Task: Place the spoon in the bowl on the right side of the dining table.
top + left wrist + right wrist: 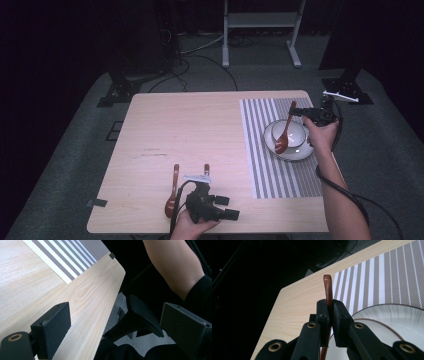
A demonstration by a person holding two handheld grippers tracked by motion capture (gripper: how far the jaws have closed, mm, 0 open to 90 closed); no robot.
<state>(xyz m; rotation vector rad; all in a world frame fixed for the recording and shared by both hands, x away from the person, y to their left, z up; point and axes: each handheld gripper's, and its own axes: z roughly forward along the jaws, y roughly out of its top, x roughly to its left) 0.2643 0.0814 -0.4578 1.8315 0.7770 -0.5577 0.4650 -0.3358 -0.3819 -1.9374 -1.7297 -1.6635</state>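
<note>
Right claw (299, 112) grips the spoon (283, 134), lowering it into the bowl (296, 145) at 3 o'clock on the bench (190, 135); next it must release. Left claw (112, 327) is open and empty.

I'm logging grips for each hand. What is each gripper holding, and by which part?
The right gripper pinches the brown spoon near its handle's upper end, over the bowl. The left gripper holds nothing.

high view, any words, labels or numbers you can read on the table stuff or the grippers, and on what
No text can be read in any view.
Small white label on the left hand-held gripper: print, if any, is too small and blurred.
Light wooden table, grey-and-white striped placemat, white bowl, brown wooden spoon clamped in the right hand-held gripper: no writing visible.
</note>
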